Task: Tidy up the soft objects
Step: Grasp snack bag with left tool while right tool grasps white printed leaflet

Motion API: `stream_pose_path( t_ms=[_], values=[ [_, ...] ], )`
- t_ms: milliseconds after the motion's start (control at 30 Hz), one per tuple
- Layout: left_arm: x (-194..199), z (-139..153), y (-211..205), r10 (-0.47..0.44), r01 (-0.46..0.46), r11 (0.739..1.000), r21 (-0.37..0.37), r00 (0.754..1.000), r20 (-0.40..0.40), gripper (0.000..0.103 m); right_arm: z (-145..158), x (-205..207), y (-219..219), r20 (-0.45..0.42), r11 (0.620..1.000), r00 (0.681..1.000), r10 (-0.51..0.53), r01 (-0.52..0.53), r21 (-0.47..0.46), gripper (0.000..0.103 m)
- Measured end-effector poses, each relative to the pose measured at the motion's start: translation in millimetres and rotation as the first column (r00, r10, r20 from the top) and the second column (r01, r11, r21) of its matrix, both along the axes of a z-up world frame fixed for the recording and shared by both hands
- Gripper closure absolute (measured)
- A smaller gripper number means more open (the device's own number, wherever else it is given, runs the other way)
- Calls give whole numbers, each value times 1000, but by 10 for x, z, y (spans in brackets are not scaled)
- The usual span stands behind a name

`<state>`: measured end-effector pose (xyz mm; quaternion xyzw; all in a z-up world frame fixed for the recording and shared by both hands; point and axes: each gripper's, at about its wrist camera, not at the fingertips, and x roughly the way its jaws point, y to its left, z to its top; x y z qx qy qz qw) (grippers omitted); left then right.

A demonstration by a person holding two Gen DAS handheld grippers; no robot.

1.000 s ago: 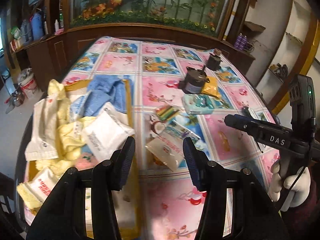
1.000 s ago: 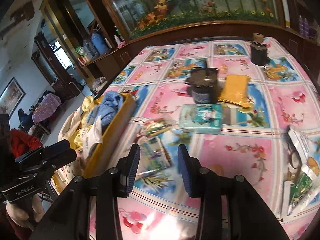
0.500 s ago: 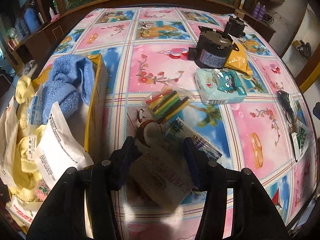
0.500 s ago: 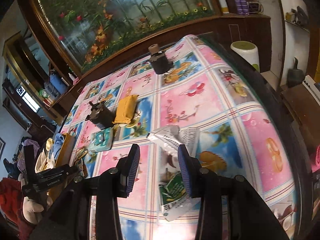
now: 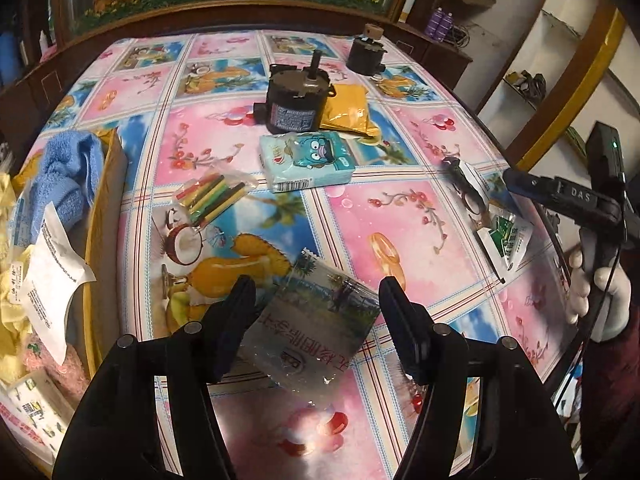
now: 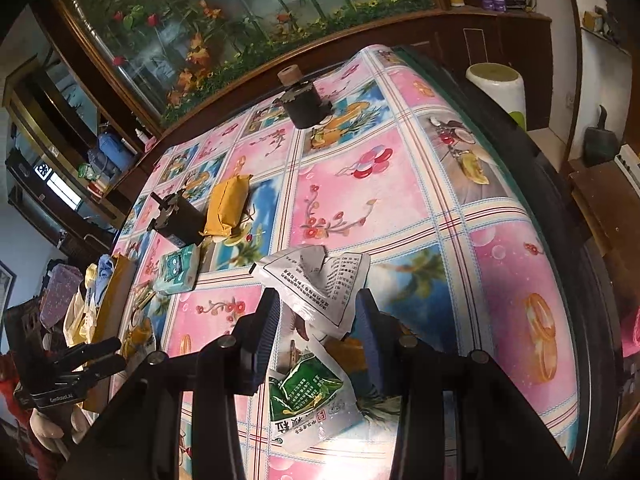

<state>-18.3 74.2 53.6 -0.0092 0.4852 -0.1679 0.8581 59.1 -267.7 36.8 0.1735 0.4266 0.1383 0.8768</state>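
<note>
My left gripper [image 5: 316, 312] is open, its fingers on either side of a clear plastic packet [image 5: 312, 328] lying on the flowered tablecloth. My right gripper [image 6: 316, 320] is open over a white printed sachet [image 6: 320, 280] and a green-and-white sachet [image 6: 308, 400] near the table's right edge. A yellow box [image 5: 100, 216] at the left holds a blue towel [image 5: 64, 176], yellow cloths and white packets. A teal tissue pack [image 5: 306, 160], a bag of coloured sticks [image 5: 212, 196] and a yellow pouch [image 5: 350, 112] lie mid-table.
Two black motors [image 5: 296, 104] [image 5: 366, 54] stand at the back of the table. A dark wooden cabinet with an aquarium [image 6: 240, 24] runs behind. The table's right edge [image 6: 560, 216] drops to a white bin [image 6: 496, 88].
My left gripper moved right along the table and now straddles the clear packet. My right gripper came down closer over the white and green sachets.
</note>
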Motion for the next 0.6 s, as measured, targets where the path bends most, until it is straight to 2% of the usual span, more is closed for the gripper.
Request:
stream_pose_path(
  t_ms=[100,167,267,433,500,533,600],
  values=[
    [-87,-61,-104,-57,55,996,66,998,30,39,43,111,54,7,997,998,66,-66,-25,57],
    [-107,-138,-156,-74,69,989,130,997,33,39,91,210,92,15,992,994,111,-110,-58,46],
    [-78,-270,-217,-94,87,978,191,995,30,39,98,382,141,-14,982,985,170,-171,-80,42],
    [-37,-323,-195,-73,65,979,194,997,36,34,-21,509,298,-87,961,968,237,-247,-126,42],
    [-11,-391,-183,-66,62,980,189,998,17,28,-72,499,367,-108,948,960,260,-275,-161,42],
    [-4,-419,-176,-59,55,980,191,998,18,22,-90,484,407,-112,940,956,271,-288,-185,42],
    [6,-437,-142,-34,29,983,179,999,23,18,-119,442,491,-114,916,951,287,-307,-257,40]
  ],
)
